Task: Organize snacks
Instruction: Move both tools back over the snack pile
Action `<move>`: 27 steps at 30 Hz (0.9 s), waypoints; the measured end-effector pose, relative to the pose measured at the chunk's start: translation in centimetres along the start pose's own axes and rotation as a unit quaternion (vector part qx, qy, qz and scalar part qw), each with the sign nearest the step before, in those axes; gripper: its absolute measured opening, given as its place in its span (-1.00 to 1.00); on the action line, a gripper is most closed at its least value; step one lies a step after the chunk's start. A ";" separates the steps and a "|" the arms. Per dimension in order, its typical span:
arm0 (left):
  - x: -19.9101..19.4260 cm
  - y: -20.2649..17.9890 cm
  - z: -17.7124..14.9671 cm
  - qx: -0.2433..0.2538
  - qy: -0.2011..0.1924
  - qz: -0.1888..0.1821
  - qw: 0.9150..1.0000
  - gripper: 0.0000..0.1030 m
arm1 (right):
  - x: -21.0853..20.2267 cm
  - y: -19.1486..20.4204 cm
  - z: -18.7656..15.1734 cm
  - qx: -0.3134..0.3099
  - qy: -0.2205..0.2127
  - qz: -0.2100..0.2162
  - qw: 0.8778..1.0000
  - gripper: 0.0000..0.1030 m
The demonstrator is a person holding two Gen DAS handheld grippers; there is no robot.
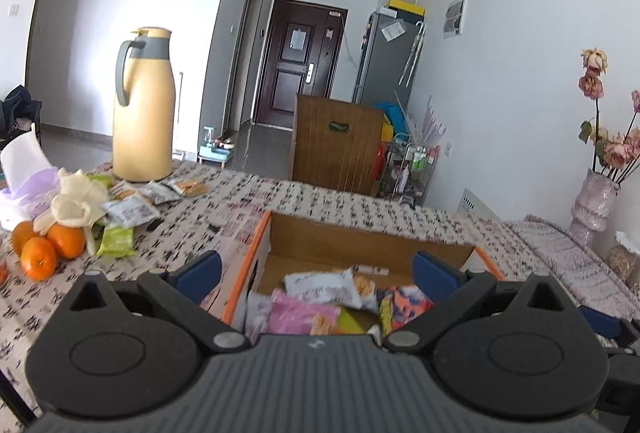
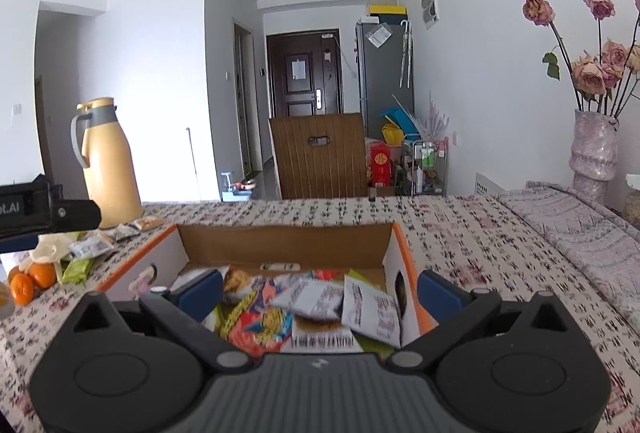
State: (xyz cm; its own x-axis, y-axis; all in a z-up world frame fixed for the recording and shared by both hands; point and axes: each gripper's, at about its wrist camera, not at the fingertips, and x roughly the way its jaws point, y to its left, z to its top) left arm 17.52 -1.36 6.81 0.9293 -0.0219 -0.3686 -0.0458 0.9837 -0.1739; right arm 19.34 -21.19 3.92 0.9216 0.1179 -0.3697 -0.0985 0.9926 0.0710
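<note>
Both grippers over open orange-edged cardboard box (image 2: 280,245), mid-table; mixed snack packets (image 2: 320,299) already piled inside. Left gripper (image 1: 316,267) jaws apart, empty. Right gripper (image 2: 320,287) jaws apart, empty. Loose packets (image 1: 132,209) remain far left near tall yellow thermos jug (image 1: 142,109), beside oranges (image 1: 44,247). Judgement: next fetch with left gripper, pinch one packet by flat edge, avoid fruit, drop over box centre.
</note>
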 end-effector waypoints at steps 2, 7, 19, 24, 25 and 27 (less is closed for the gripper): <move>-0.3 0.4 -0.9 0.003 0.010 0.005 1.000 1.00 | -0.5 0.0 -0.8 -0.001 0.009 0.000 1.000 1.00; -0.8 1.5 -3.3 0.011 0.042 0.017 0.999 1.00 | -1.5 0.0 -2.7 -0.003 0.032 -0.001 0.999 1.00; -1.4 3.8 -7.5 0.023 0.094 0.033 0.995 1.00 | -2.8 -0.5 -6.1 0.003 0.077 -0.007 0.997 1.00; -0.9 4.1 -8.9 0.027 0.101 0.032 0.994 1.00 | -2.9 -1.0 -7.1 0.007 0.091 -0.012 0.996 1.00; -0.7 4.2 -9.2 0.027 0.102 0.031 0.994 1.00 | -2.9 -1.0 -7.2 0.008 0.093 -0.013 0.996 1.00; -0.5 4.3 -9.6 0.026 0.102 0.026 0.994 1.00 | -2.9 -1.1 -7.3 0.009 0.096 -0.015 0.995 1.00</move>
State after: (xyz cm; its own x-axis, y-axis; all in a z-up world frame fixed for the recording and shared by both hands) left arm 13.35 1.13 -2.46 0.8327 -0.0005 -0.5538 -0.0688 0.9922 -0.1044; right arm 14.05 -22.37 -1.90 0.8355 0.0939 -0.5415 -0.0641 0.9952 0.0736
